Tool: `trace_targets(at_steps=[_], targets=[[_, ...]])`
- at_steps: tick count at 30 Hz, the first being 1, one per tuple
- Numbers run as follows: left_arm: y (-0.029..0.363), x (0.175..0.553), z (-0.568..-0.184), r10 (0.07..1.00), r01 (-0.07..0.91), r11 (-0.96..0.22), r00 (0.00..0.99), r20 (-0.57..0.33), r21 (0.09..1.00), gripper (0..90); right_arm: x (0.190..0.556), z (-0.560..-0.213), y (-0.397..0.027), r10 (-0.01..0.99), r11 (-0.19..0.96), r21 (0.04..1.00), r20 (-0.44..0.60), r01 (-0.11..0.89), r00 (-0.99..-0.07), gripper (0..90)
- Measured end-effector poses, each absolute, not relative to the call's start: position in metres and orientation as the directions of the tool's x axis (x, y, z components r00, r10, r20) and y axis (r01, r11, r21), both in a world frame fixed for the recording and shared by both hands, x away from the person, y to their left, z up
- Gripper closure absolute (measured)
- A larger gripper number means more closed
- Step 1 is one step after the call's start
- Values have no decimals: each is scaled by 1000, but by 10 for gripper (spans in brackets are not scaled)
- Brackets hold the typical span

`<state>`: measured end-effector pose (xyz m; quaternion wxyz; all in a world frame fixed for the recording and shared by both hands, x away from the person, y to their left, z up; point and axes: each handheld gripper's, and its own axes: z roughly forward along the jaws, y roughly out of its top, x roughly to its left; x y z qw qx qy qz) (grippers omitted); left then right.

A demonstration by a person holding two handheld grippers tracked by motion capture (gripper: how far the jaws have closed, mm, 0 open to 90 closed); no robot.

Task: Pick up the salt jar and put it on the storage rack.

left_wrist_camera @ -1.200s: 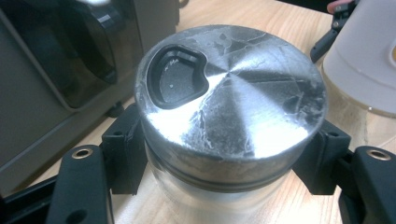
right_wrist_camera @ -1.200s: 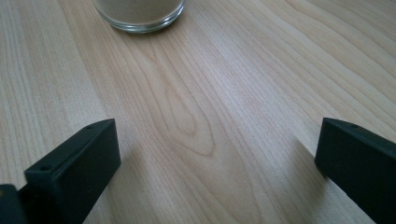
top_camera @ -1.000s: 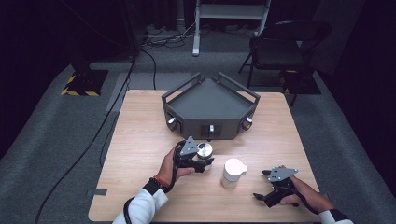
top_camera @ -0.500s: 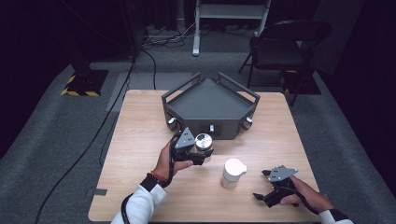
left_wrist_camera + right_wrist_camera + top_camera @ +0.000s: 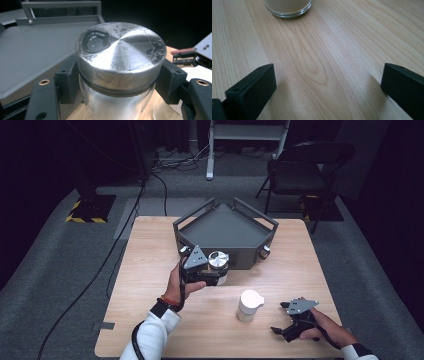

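Metal-lidded jar (image 5: pixel 120 75), no legible label

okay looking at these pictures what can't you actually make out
- Left gripper view: the bottom edge cuts off the lower body of the glass jar with the brushed metal lid; its contents can't be told.
- Right gripper view: the top edge cuts off the clear glass container above its base.
- High view: the white-lidded jar is too small to show its contents; the grey angular metal tray hides the table behind it.
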<state>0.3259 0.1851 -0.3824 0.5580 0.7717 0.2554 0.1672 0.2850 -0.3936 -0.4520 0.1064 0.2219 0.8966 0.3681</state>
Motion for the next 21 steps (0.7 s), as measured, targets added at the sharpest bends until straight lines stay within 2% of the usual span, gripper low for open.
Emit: trace_targets(at_steps=[21], targets=[[174, 342, -351, 605, 179, -210, 796, -16, 961, 304, 286, -452, -393, 474, 632, 707, -28, 317, -880, 0]])
